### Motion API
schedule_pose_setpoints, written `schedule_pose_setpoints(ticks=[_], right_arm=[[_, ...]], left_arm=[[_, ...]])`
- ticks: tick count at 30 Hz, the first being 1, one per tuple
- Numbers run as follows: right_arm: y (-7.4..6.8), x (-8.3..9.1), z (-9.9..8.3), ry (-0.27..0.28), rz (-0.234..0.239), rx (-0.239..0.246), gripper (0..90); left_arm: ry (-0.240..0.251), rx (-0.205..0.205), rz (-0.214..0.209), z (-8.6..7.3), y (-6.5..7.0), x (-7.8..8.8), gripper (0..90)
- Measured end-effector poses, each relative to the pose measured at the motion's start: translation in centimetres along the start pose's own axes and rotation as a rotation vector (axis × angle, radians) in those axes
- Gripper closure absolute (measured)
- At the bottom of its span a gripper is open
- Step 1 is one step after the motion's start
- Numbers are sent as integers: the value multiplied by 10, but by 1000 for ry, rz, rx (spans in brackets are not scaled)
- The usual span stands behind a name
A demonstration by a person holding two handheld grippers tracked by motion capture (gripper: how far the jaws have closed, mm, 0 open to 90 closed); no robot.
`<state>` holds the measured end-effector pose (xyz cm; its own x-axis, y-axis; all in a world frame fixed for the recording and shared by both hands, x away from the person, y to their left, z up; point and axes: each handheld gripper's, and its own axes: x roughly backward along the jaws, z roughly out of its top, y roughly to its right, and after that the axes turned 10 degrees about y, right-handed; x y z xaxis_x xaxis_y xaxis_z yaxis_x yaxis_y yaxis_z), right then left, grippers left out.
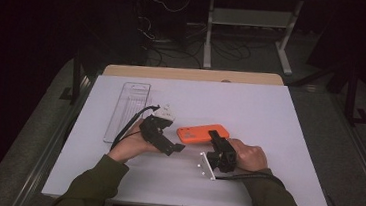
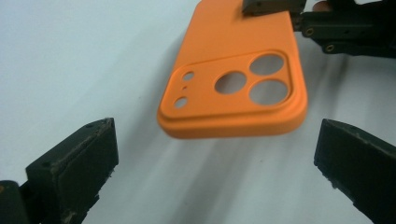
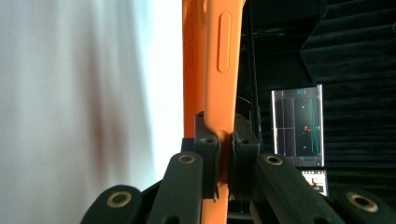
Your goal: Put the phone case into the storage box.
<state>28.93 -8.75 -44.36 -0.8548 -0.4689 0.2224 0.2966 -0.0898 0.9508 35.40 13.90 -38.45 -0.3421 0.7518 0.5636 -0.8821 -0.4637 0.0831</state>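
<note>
Bright white tabletop (image 1: 250,114); dark, dim surroundings; soft blur

Matt orange phone case (image 2: 233,79), smooth white table (image 1: 250,109), clear plastic tray (image 1: 127,109)

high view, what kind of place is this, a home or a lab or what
Most likely a lab or recording workspace, not a home: a bare white table set up for handling an orange phone case, loose cables on the dark floor behind it, and a metal stand.
</note>
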Motion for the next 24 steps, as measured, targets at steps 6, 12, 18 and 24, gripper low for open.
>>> schedule_pose_setpoints(ticks=[6,12,18,24], right_arm=[[4,0,-1,0,-2,-18,829],[8,0,-2,-11,2,-98,828],[14,1,-5,-7,0,-148,828],[16,1,-8,-9,11,-229,827]], left_arm=[[-16,-34,-1,0,-3,1,0],[1,1,17,-1,-2,1,0],[-16,-32,25,0,-4,2,0],[-15,-9,26,-1,-3,2,0]])
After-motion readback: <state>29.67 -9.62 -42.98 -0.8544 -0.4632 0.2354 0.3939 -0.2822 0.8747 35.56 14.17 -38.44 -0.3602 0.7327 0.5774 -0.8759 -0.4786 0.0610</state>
